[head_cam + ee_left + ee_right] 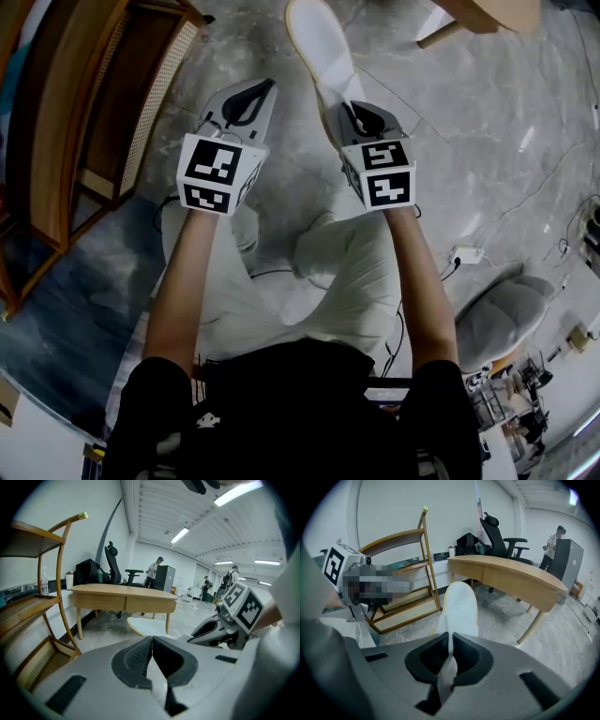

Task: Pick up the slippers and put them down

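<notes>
Only one slipper (322,42) is showing, a white one, and two grippers are reaching out in front of the person. The right gripper (352,111) is clamping its two dark pads on the slipper's thin near edge; in the right gripper view the white material is running down between the pads (440,656). The rest of the slipper (460,609) is sticking out forward past the tips, and the slipper is hanging in the air over the grey marble floor (469,141), touching nothing else. The left gripper (255,97) is carrying nothing, its jaws meeting at the tips. In the left gripper view the slipper (146,625) is lying off to the right of those tips.

Both bare forearms are stretching forward side by side, roughly parallel, with the grippers pointing ahead and downward. Each gripper is wearing one marker cube, two in all (217,173) (384,172), facing up toward the head. One wooden shelf rack (103,103) is standing to the left of the left gripper.
</notes>
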Motion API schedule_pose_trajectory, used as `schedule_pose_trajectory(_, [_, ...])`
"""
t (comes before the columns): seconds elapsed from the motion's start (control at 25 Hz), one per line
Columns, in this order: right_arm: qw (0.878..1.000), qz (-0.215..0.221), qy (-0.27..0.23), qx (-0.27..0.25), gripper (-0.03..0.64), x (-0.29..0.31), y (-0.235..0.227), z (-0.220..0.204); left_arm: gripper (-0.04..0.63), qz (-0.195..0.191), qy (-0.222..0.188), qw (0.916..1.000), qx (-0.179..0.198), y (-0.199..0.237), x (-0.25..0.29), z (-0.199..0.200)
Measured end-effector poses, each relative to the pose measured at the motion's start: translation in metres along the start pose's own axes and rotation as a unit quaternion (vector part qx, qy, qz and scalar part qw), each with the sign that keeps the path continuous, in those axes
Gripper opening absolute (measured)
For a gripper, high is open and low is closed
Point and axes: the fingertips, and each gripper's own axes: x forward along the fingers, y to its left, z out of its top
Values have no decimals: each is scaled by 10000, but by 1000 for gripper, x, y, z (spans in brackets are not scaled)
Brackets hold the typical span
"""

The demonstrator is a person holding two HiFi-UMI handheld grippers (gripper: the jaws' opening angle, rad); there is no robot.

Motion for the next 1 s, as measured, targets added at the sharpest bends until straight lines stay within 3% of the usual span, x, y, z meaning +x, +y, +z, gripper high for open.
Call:
schedule_pose_trajectory(0.48, [10000,31,14,32,11,89,-11,-47,6,120,82,9999,77,16,57,-70])
schedule_pose_trajectory(0.72, [9998,54,201,-10,11,135,-14,-74,6,233,167,9988,-387,37,73,-108])
schedule_pose_trajectory(1.0, [9994,124,315,51,11,175,-6,-102,6,422,326,9978,-399,50,88,-156])
